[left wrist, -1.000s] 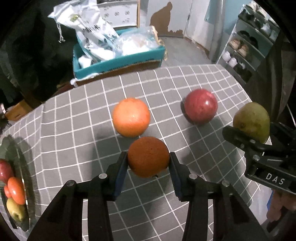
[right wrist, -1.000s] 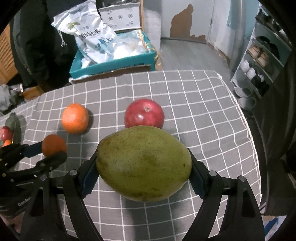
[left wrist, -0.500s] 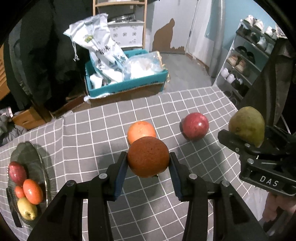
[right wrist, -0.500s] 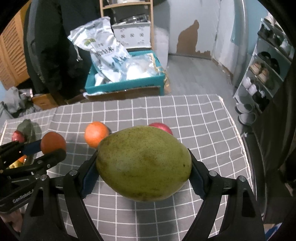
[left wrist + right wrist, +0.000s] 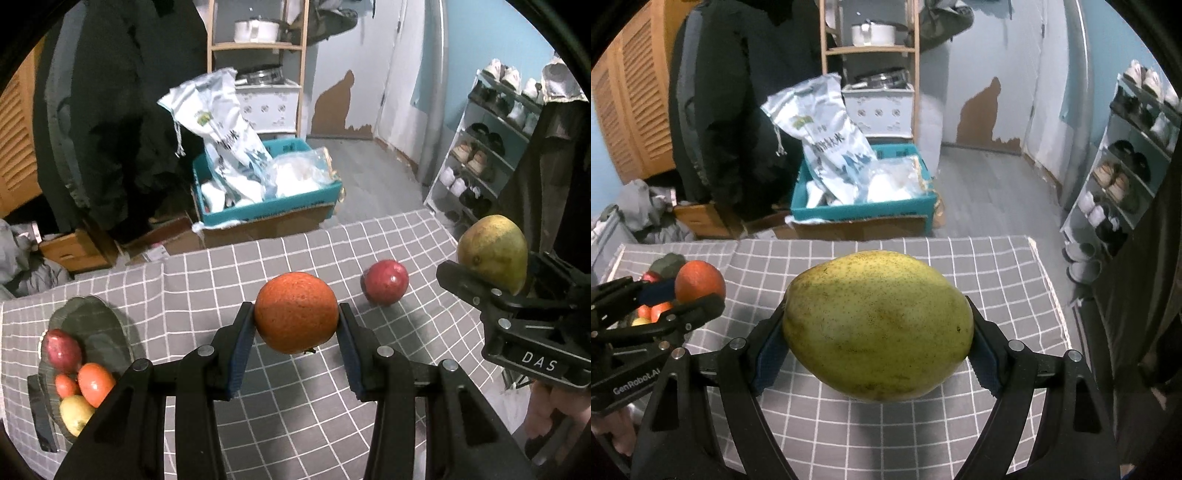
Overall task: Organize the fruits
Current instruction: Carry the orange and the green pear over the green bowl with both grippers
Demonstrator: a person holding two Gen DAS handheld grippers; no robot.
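A: Orange (image 5: 296, 312)?
B: Round, rough-skinned, deep orange, pinched between blue-padded fingers (image 5: 242, 341), raised above the desk (image 5: 295, 417).
A: Mango (image 5: 878, 325)?
B: Yellow-green, speckled, lying sideways, likewise raised above the desk.
A: Red apple (image 5: 385, 281)?
B: Resting on the desk, beyond the orange, right of it.
A: Plate (image 5: 96, 325)?
B: Dark glass, left of the orange, holding several fruits.

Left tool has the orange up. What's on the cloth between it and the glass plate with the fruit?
Nothing: in the left wrist view, only bare checked tablecloth lies between the held orange and the glass plate. The red apple sits on the other side.
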